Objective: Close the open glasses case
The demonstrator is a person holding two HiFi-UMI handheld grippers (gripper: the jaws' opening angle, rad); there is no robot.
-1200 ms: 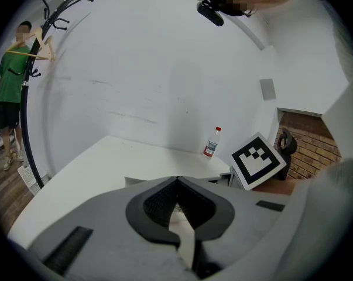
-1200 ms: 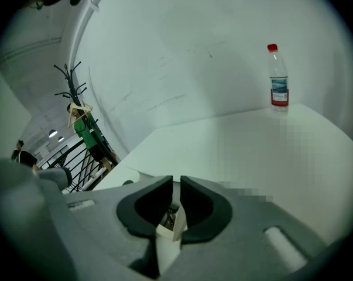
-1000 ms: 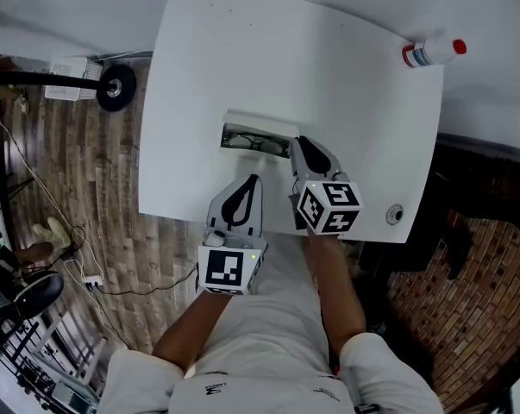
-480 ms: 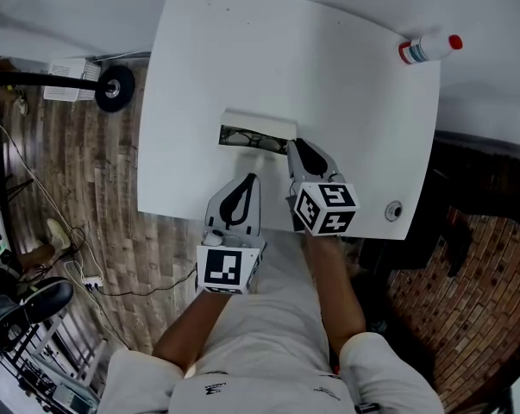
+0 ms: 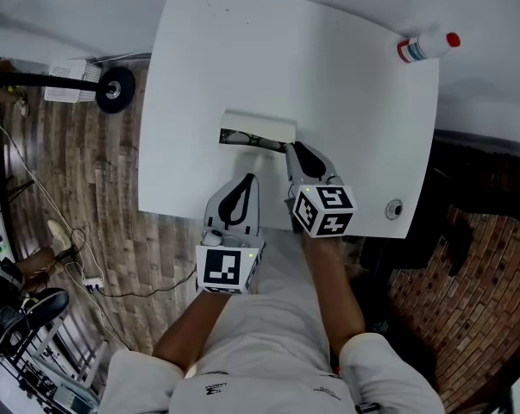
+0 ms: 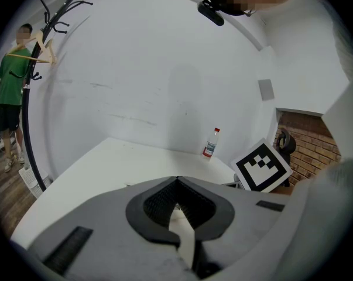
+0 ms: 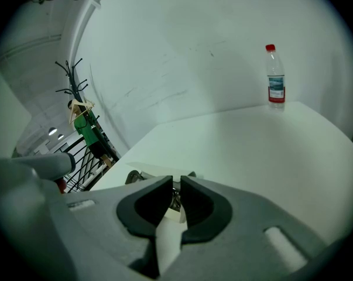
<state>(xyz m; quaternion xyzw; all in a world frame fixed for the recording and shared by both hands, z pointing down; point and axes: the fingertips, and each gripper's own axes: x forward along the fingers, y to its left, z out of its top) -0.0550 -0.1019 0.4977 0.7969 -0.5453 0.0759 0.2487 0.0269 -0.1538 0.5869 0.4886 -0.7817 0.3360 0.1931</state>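
The white glasses case lies on the white table, its lid partly lowered, and a thin dark strip of the glasses still shows along its near side. My right gripper is shut, with its tip at the case's right end. In the right gripper view the case and glasses lie just past the tips of that gripper. My left gripper is shut and sits a little short of the case's near side. In its own view this gripper holds nothing.
A plastic bottle with a red cap lies at the table's far right corner. A small round fitting sits near the front right edge. A black wheel and cables lie on the wooden floor to the left. The person's lap is against the near edge.
The case's lid has come down, so the dark opening is thinner than before. My right gripper has shifted slightly toward the case's right end. The left gripper has barely moved.
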